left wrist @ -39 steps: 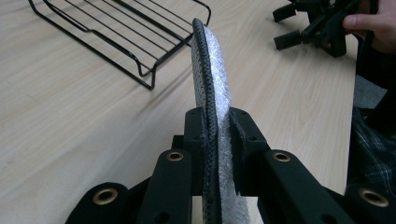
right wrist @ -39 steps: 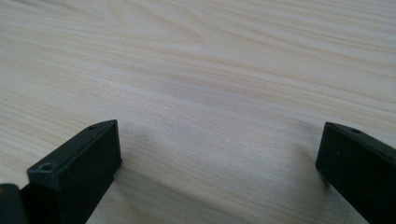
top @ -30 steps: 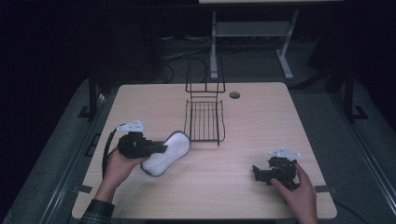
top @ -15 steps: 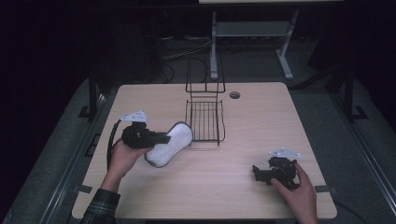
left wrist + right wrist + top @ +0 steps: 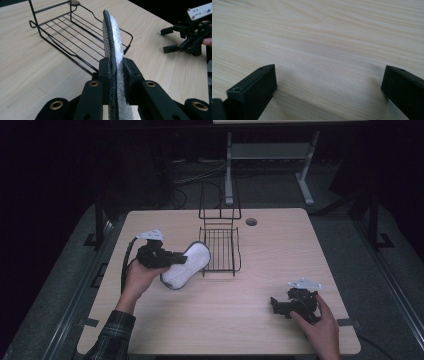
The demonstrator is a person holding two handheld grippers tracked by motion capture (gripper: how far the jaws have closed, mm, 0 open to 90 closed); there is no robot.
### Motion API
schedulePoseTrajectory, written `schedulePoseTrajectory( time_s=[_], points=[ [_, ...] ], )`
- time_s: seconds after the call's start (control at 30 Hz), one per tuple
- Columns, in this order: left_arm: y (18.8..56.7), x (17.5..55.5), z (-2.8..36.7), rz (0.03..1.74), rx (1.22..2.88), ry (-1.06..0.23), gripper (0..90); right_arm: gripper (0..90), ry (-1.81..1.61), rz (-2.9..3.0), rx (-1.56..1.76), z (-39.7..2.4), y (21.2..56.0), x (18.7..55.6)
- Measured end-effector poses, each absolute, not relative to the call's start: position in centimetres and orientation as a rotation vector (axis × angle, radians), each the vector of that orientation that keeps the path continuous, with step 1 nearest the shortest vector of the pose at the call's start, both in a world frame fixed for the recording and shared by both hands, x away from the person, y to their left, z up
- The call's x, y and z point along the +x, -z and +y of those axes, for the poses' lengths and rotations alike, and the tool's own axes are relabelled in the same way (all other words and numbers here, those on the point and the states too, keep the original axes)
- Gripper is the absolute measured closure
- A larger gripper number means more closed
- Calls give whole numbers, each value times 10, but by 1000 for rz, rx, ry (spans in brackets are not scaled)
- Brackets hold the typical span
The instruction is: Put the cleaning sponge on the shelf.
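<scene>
Your left hand point(image 5: 137, 275) comes in from the lower left of the high view with the forearm angled up the desk point(image 5: 260, 330), a plaid sleeve point(image 5: 107, 335) at the wrist. It carries the left gripper point(image 5: 172, 258) roughly level, pointing toward the wire rack point(image 5: 220, 251), with the grey plate on top and the cable looping down beside your wrist.

The fingers point(image 5: 106, 75) of that gripper are clamped on an insole point(image 5: 186, 265); in the left gripper view the two pads squeeze it from both sides near one end.

The insole is held on edge, off the desk. From above it is a pale, rounded, elongated shape, its far end just beside the near left corner of the wire rack; whether the two touch you cannot tell. In the left gripper view the insole point(image 5: 113, 50) shows a black woven layer on one face and a silvery, textured layer on the other, curving slightly as it rises away from the fingers.

Your right hand point(image 5: 322, 325) rests at the lower right of the desk, holding the right gripper point(image 5: 276, 306) low and pointing left, well apart from the rack. Its fingers point(image 5: 259, 82) stand wide apart over bare wood, with nothing between them.
</scene>
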State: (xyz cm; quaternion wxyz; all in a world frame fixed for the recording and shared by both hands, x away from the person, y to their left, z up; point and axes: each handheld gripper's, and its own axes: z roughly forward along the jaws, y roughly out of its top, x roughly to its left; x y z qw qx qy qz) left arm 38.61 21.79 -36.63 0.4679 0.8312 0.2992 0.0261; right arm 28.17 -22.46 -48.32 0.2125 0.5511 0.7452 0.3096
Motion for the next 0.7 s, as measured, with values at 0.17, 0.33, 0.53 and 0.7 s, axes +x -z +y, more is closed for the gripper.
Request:
schedulePoseTrajectory(
  time_s=[0.17,0.33,0.53,0.7],
  points=[
    [365,398,213,737,2017,-61,779,0,-860,2069,1532,-225,483,282],
    [364,410,206,735,2010,-61,779,0,-860,2069,1530,-225,483,282],
    [364,424,196,739,2006,-56,778,0,-859,2070,1530,-225,483,282],
    [365,435,189,745,2008,-53,778,0,-859,2070,1531,-225,483,282]
  ],
)
